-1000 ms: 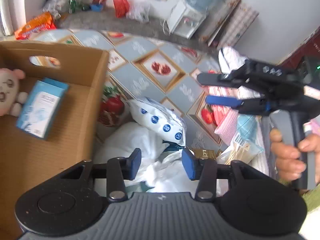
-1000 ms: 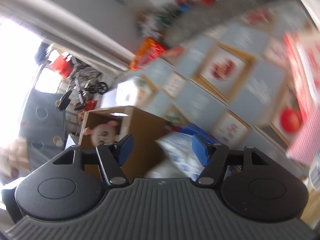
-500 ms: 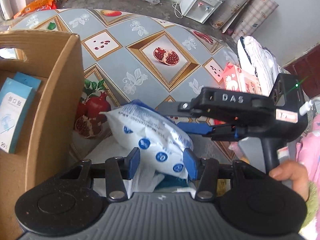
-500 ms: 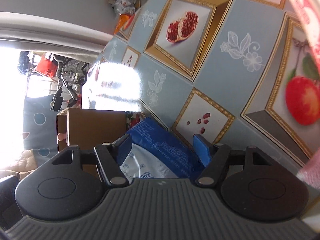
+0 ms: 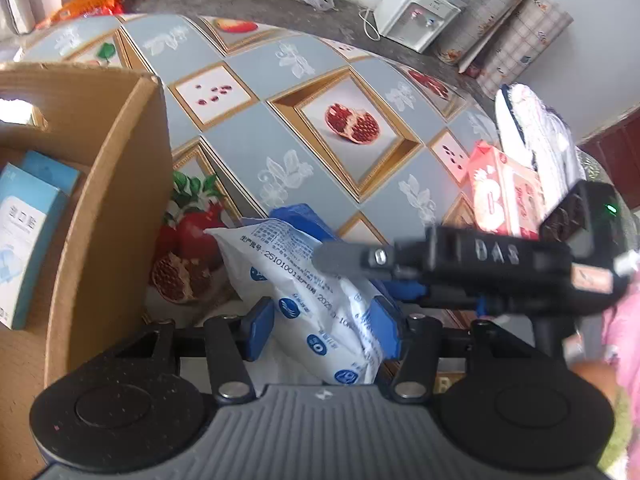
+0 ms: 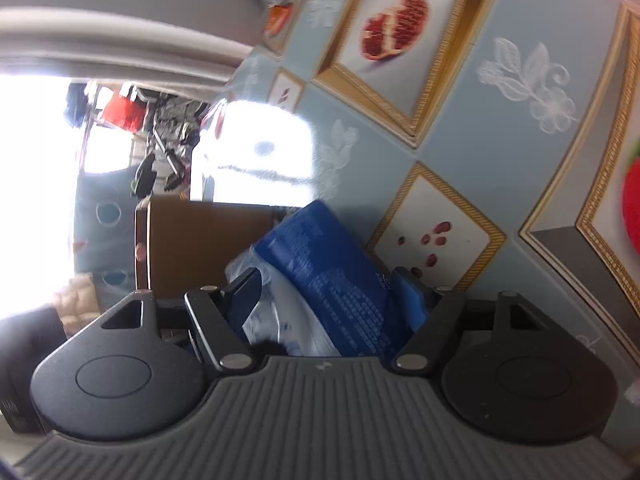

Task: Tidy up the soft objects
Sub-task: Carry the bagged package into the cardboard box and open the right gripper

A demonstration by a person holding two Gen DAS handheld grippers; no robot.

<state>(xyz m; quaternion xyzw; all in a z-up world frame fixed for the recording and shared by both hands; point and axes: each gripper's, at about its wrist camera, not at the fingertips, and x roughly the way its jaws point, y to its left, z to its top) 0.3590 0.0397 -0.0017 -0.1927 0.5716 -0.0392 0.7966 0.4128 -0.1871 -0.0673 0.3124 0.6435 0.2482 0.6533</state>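
A soft blue-and-white plastic pack (image 5: 308,280) lies on the patterned tablecloth beside the cardboard box (image 5: 116,216). My left gripper (image 5: 324,326) has its blue pads on both sides of the pack's near end. My right gripper (image 5: 360,272) comes in from the right, its jaws straddling the same pack. In the right wrist view the pack (image 6: 332,284) fills the gap of my right gripper (image 6: 332,292), both pads against it. The box (image 6: 204,240) stands just beyond it.
A light blue carton (image 5: 24,236) lies inside the box. A red-and-white pack (image 5: 504,196) and a folded white cloth (image 5: 536,136) sit on the table (image 5: 256,140) at the right. A water dispenser (image 5: 416,8) stands on the floor beyond.
Both grippers have moved in on the blue-and-white pack. It now sits between the pads of each, and the right gripper has swung round from the room toward the table.
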